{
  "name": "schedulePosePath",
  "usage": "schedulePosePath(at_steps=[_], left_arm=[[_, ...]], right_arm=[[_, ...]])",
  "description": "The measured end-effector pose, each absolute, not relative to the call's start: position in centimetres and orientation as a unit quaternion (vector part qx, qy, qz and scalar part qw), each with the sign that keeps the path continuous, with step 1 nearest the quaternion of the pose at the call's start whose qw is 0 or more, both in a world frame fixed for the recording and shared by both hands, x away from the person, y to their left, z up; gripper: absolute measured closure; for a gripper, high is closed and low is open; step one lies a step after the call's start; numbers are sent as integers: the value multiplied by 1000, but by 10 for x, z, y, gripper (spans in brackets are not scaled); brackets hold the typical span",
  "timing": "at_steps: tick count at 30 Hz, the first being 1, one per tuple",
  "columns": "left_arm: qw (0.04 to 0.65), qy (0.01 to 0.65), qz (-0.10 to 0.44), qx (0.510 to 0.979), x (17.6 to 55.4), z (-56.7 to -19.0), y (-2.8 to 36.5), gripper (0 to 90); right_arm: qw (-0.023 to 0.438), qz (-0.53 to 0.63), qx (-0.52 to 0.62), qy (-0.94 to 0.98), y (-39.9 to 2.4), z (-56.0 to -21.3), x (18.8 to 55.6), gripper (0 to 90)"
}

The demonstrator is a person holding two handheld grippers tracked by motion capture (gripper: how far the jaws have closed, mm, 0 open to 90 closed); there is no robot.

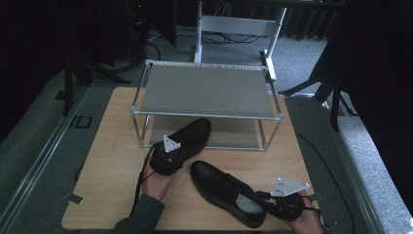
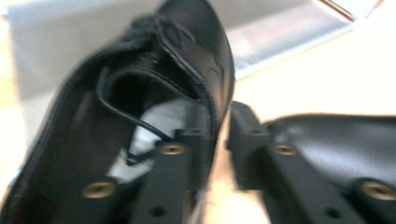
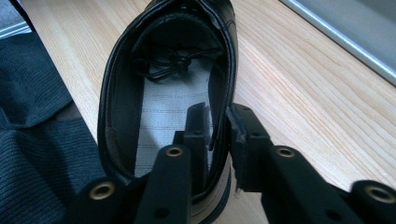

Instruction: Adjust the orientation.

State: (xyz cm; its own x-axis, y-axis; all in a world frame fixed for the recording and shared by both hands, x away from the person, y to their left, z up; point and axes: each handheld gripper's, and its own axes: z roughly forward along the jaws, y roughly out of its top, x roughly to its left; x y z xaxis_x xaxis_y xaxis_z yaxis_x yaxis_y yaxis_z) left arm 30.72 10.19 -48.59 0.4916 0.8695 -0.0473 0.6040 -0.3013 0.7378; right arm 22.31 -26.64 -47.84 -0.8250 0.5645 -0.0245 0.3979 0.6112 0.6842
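I read no brand, label or writing on either shoe, nor on the pale insoles. My left gripper has one jaw inside the far black shoe and one outside its collar wall; the jaws stand narrow, and in the blurred left gripper view I cannot tell if the pads press the leather. That shoe sits at twelve o'clock from my left hand, its toe reaching under the metal rack. My right gripper straddles the collar wall of the near shoe the same way, jaws narrow, a slight gap showing beside the wall. This shoe lies at ten o'clock from my right hand. Both rest on a light wooden table. Grey carpet surrounds it, with dark curtains behind.
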Motion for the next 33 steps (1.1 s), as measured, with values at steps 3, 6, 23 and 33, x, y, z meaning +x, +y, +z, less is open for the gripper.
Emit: schedulePosePath(at_steps=[3, 6, 23, 33], left_arm=[[372, 459, 178, 787, 302, -483, 112, 626], [390, 448, 189, 782, 296, -471, 124, 567], [312, 430, 153, 833, 363, -480, 158, 605], [351, 432, 156, 816, 359, -460, 158, 855]], right_arm=[[119, 347, 271, 890, -266, -478, 224, 731], [118, 351, 271, 888, -267, -477, 225, 699], [116, 366, 280, 880, -271, -477, 228, 622], [102, 361, 277, 885, -269, -482, 230, 627]])
